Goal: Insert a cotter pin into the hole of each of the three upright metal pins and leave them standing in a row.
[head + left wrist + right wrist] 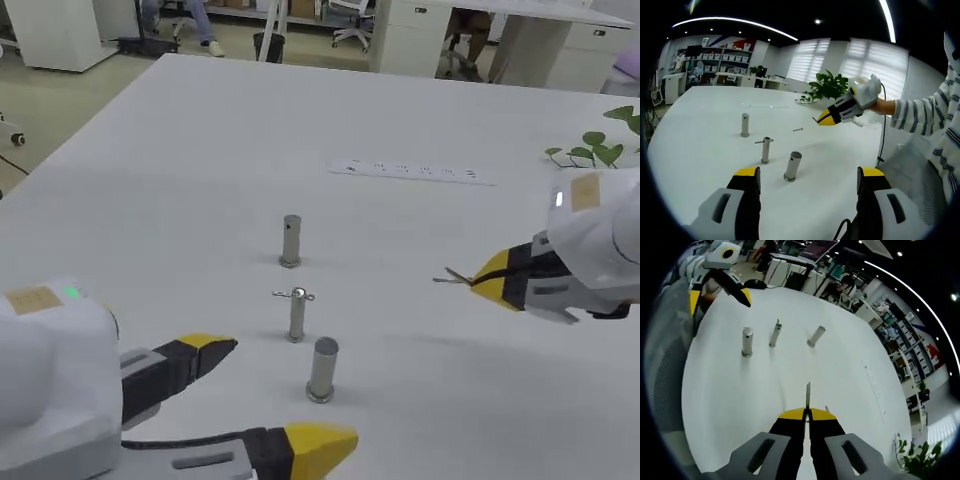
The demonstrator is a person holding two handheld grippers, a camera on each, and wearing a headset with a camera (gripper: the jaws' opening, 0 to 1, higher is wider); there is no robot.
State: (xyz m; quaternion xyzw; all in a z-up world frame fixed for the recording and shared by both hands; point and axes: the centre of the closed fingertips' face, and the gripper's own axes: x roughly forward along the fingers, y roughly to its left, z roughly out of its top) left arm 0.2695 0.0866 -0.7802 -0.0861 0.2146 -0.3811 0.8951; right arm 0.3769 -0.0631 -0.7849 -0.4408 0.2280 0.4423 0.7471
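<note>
**A:** How many pins?

**B:** Three, all upright on the table. They stand apart in a row running away from the person: near pin, middle pin, far pin.

**A:** And cotters?

**B:** Two I am sure of. The set cotter crosses the middle pin just below its top and sticks out on both sides. Only that pin carries one. The held cotter is in the right gripper. In the left gripper view a thin piece also lies flat on the table, between the row and that gripper. It is too small to tell what it is.

**A:** Grippers?

**B:** Two, one in each hand.

**A:** The right one's fingers?

**B:** The right fingers are pressed together, clamped on one end of the held cotter. The rest of it juts straight out past the tips. The gripper hangs above the table to the right of the row, well apart from all three pins, with the cotter pointing toward them. It touches nothing else.

**A:** The left gripper?

**B:** The left fingers are spread wide apart. They hold nothing and touch nothing. The near pin stands just ahead of the gap between them, with the middle and far pins farther on.
</note>
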